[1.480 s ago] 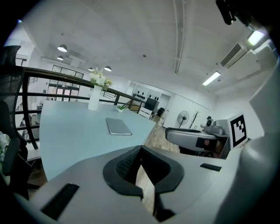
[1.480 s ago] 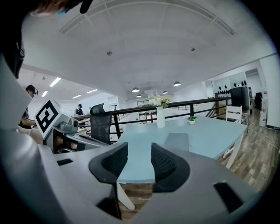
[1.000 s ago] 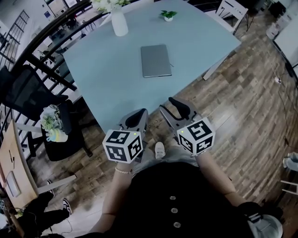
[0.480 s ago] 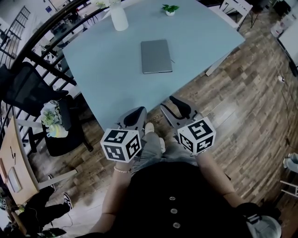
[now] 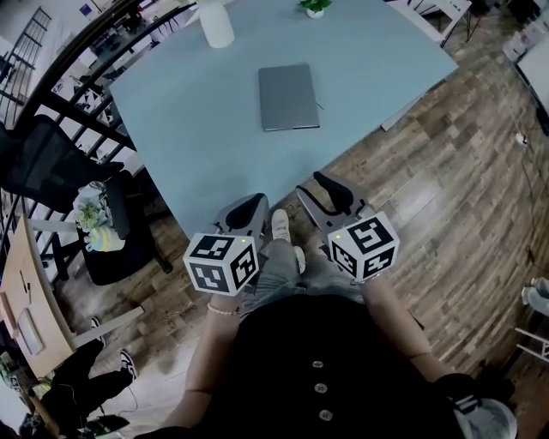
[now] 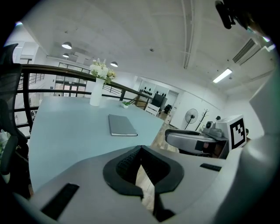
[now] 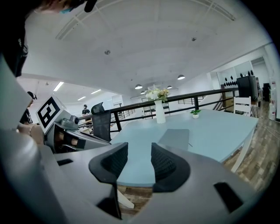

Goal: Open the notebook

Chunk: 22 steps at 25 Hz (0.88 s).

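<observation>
Blue table [image 5: 189, 111] w/ shut notebook [image 5: 288, 97], vase [image 5: 214, 24] & plant [image 5: 315, 7] beyond; left gripper [image 5: 249, 210] pinched together, right gripper [image 5: 316, 190] spread.

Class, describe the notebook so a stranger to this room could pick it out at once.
Find the large pale blue table. Near its middle, well short of the white vase and small potted plant at the far edge, lies the notebook. It is the only flat, closed grey rectangle there.
</observation>
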### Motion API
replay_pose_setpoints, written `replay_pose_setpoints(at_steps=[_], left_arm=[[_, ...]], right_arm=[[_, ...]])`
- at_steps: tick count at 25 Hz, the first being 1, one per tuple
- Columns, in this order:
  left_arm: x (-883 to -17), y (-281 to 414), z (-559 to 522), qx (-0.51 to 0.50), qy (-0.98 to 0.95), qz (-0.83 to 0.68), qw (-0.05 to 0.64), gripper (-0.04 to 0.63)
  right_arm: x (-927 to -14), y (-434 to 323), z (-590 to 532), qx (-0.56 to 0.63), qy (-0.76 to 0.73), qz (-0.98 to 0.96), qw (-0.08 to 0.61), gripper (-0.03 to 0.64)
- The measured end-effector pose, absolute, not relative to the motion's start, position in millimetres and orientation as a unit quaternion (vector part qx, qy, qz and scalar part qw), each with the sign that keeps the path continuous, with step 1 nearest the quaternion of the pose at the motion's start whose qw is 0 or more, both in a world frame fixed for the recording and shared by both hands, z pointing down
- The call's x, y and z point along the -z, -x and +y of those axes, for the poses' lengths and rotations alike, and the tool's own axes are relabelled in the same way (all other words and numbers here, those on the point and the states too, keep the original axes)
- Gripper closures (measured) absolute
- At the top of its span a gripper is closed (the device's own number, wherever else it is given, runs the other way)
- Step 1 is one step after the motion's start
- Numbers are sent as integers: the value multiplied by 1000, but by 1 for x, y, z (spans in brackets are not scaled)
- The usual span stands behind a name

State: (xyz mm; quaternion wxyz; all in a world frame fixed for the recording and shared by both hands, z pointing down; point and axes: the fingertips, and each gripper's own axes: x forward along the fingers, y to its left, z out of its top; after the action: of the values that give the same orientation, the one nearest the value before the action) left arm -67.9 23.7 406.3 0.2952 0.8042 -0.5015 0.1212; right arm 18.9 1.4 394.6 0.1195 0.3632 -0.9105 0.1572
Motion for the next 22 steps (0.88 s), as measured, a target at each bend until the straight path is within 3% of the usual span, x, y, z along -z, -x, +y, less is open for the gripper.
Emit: replay_pose_setpoints(at_steps=[22], left_arm=[[-425, 113, -81, -114, -796, -495, 329, 578]], right_arm=[[-405, 34, -105, -154, -314, -920, 177, 457]])
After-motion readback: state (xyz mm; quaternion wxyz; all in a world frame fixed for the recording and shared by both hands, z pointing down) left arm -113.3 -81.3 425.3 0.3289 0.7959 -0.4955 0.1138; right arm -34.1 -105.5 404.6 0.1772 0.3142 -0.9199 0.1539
